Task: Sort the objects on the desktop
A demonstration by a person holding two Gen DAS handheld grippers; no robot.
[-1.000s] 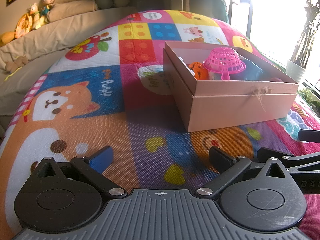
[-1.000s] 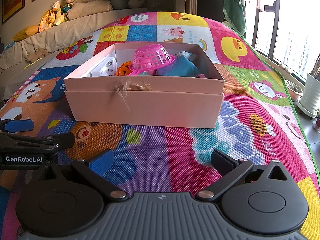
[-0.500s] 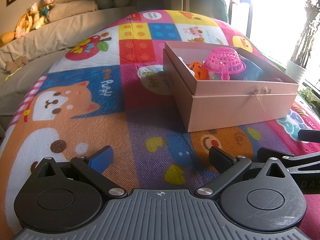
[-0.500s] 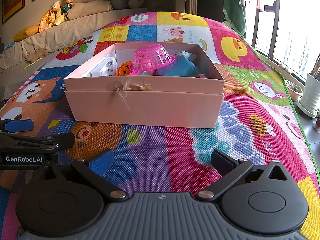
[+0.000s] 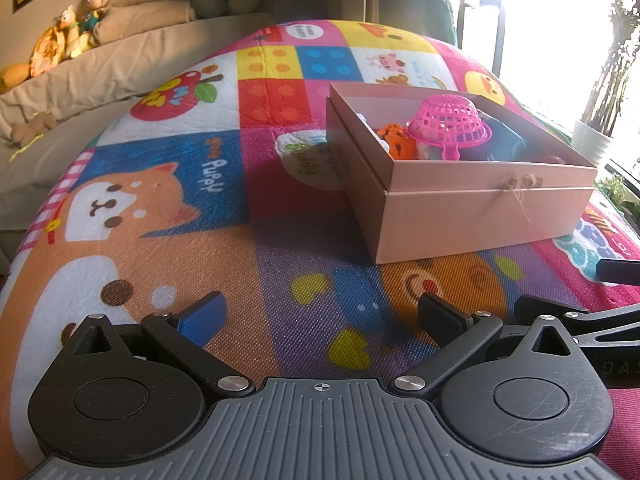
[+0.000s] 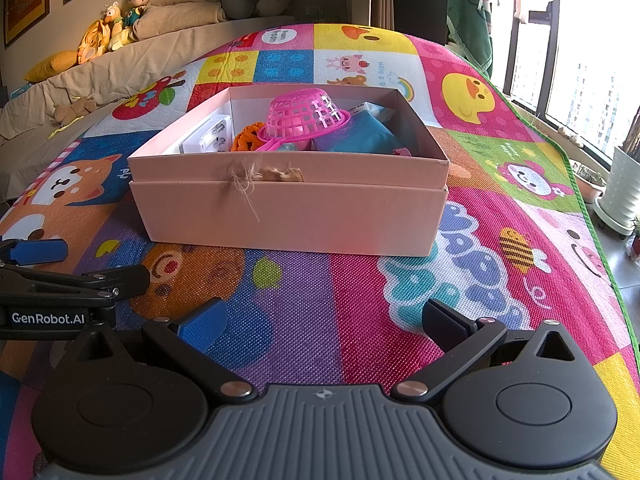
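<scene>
At the bottom of each frame my left gripper (image 5: 320, 316) and my right gripper (image 6: 324, 320) hang low over the play mat (image 6: 304, 312), both with fingers spread wide and nothing between them. Beyond them, mid-frame, the pink box (image 6: 288, 216) sits on the mat with its top off. Inside it, an upturned pink basket (image 6: 306, 114) rests on an orange toy (image 6: 246, 140) and a blue pouch (image 6: 360, 136). Plush toys (image 6: 120, 20) line the upper left.

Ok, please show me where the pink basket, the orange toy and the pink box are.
pink basket (image 6: 306, 114): right wrist view, on its mesh dome.
orange toy (image 6: 246, 141): right wrist view, on its visible top.
pink box (image 6: 288, 220): right wrist view, on its front wall.
</scene>
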